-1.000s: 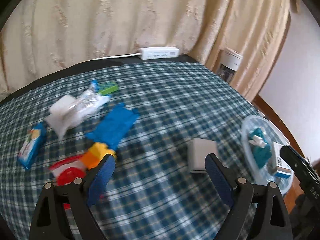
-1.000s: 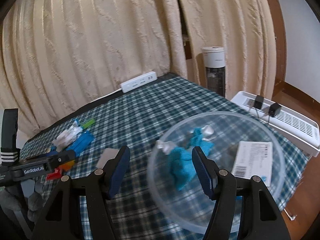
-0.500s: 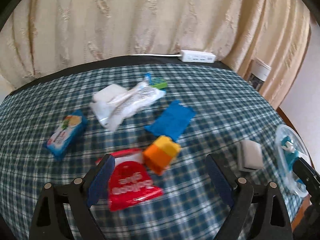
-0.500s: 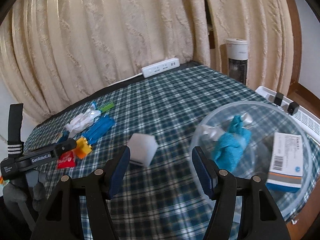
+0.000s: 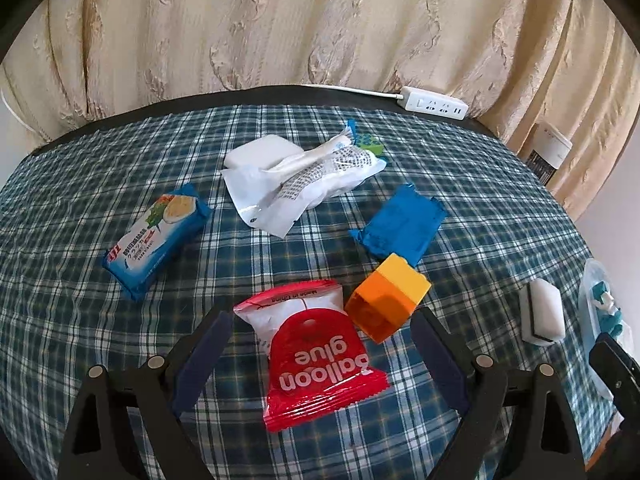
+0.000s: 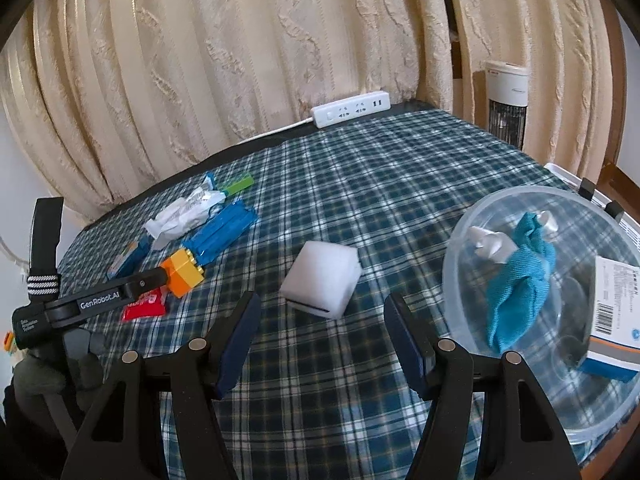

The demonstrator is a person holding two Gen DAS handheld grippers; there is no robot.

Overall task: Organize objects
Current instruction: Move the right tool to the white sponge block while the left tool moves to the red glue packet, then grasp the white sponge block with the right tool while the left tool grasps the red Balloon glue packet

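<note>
The left gripper [image 5: 316, 350] is wide open around the red balloon glue pack [image 5: 316, 364], likely ready to pinch it. The right gripper [image 6: 320, 328] is open and empty, with the white sponge [image 6: 320, 282] at its 12 o'clock. The clear bowl [image 6: 452, 280] for the tidied things sits at its 3 o'clock.

A table covered in a blue plaid cloth [image 5: 480, 184] is carrying a red balloon glue packet [image 5: 320, 364], an orange-yellow block [image 5: 386, 298], blue packets [image 5: 400, 228] and a white sponge [image 6: 320, 278]. A clear bowl [image 6: 460, 248] is sitting at its right edge, and a white power strip [image 6: 350, 109] is lying at the far edge.
</note>
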